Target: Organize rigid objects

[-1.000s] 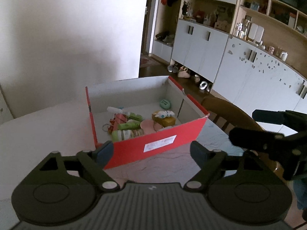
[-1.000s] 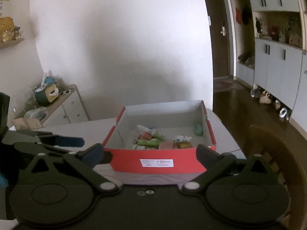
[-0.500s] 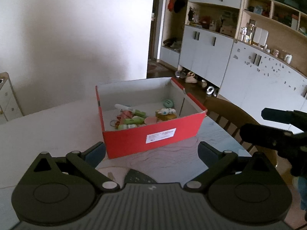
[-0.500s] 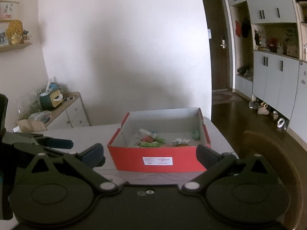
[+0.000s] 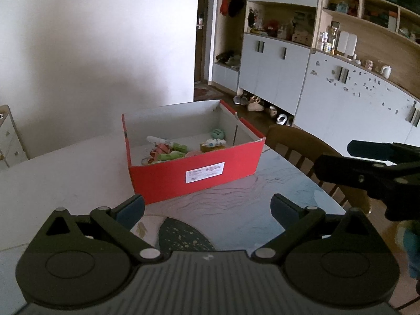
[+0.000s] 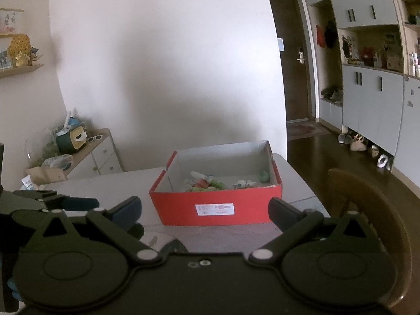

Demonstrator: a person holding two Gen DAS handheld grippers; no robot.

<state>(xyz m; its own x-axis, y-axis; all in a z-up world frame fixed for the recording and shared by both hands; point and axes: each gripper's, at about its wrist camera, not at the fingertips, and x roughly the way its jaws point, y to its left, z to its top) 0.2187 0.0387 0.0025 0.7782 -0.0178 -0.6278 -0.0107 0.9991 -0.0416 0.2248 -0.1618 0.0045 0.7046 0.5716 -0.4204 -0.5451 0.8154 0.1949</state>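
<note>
evidently both grippers have backed off from the red box [image 5: 195, 176], which sits mid-table toward the far edge with small items inside, possibly all. left gripper [image 5: 207, 206] and right gripper [image 6: 204, 210] gape wide, empty; sorting looks finished.

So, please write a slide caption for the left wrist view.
Open left gripper facing a red box of small items on the table.
</note>
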